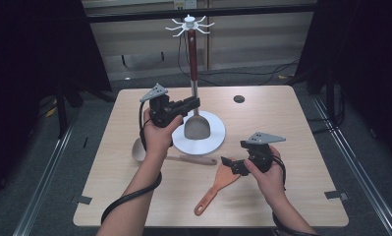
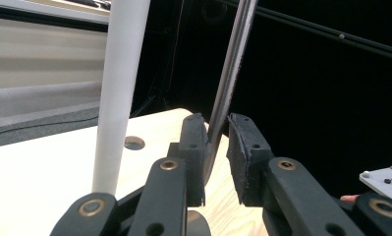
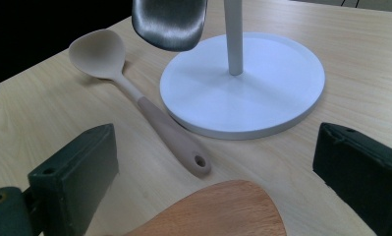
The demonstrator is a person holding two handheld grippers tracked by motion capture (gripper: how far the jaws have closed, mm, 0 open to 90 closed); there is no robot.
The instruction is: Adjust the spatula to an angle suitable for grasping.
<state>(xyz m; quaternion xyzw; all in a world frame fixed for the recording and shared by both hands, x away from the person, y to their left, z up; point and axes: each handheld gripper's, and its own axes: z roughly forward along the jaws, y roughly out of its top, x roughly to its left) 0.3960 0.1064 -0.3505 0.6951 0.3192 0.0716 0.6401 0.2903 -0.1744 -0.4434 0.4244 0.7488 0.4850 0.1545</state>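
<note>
- Near the middle of the desk (image 1: 134, 196) stands a white rack (image 1: 218, 140): a round flat base, an upright white pole and a ring of hooks at the top.
- From one hook hangs a metal turner (image 1: 197, 127) with a dark red handle; its grey blade hangs low over the base, close to the pole.
- Left gripper (image 1: 194, 102) is raised at the turner's steel shank. In the left gripper view the shank (image 2: 228, 83) runs between the two jaws and lies against one of them, with a gap to the other. The jaws are slightly apart and not clamped on it.
- Right gripper (image 1: 226, 162) is low over the desk at the near right, its jaws spread wide with nothing grasped. Its tips are at the blade of a wooden spatula (image 1: 215, 189), which lies flat with its orange handle pointing toward the near edge.
- A beige ladle (image 3: 134, 93) lies on the desk just beside the rack's base, bowl to the left in the high view.
- A dark round hole (image 1: 238, 99) sits in the desk top, far right of the rack.
</note>
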